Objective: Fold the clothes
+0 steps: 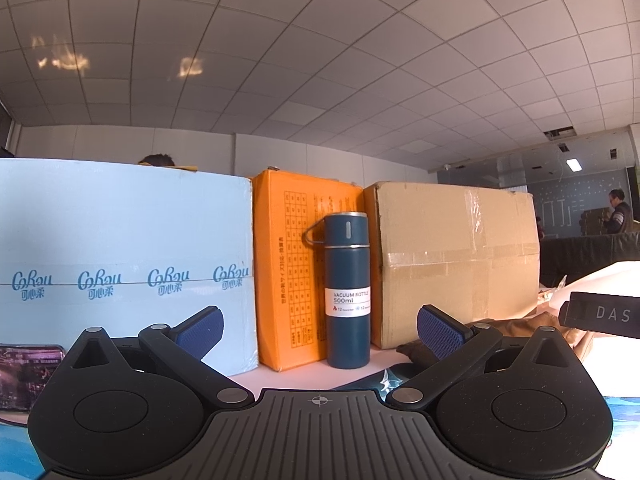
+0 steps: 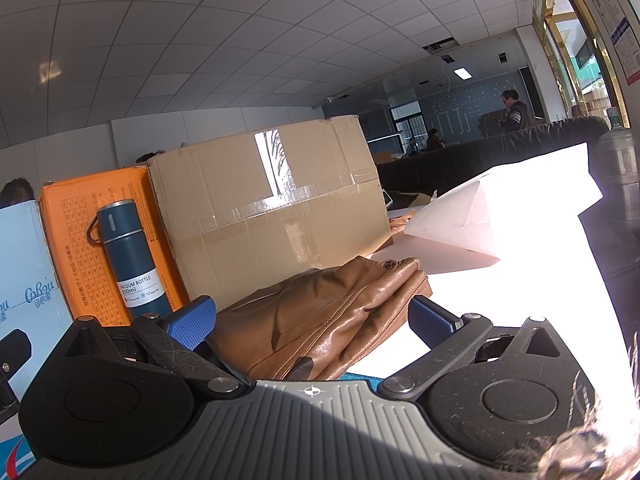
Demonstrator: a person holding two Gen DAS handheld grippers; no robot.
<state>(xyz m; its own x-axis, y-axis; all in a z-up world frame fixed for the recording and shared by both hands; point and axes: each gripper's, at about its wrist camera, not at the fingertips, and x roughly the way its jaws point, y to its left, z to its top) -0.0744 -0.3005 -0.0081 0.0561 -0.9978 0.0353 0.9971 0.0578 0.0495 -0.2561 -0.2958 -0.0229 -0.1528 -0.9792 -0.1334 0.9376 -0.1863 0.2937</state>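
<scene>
Looking along the right tongs (image 2: 312, 322), I see the brown leather garment (image 2: 320, 320) lying bunched on the desk (image 2: 460, 300), between the two blue pads and just in front of the cardboard box (image 2: 264, 208). The right tongs stand released, the pads spread on each side of the garment; whether a pad already touches the leather, I cannot tell. The left tongs (image 1: 320, 330) are also released and carry nothing, pointing toward the back edge of the desk, where a blue bottle (image 1: 347, 292) stands upright in front of an orange box (image 1: 288, 264) and beside a pale blue box (image 1: 120, 256).

I think some things may go wrong here. The leather looks smooth and stiff, so it may slip out of the pads if they bite only a thin fold, and the fold may spring open again. The garment lies near the cardboard box and not far from the bottle; a wide sweep of either tongs could knock the bottle down. Strong sunlight whitens the right side of the desk, so the edge of the garment there is hard to judge.

The right view shows nearly the whole garment and a white sheet (image 2: 452, 220) behind it. The left view shows only a small brown part of it at the right, but shows the bottle and the boxes from the front, and the black body of the other tool (image 1: 600, 314).
</scene>
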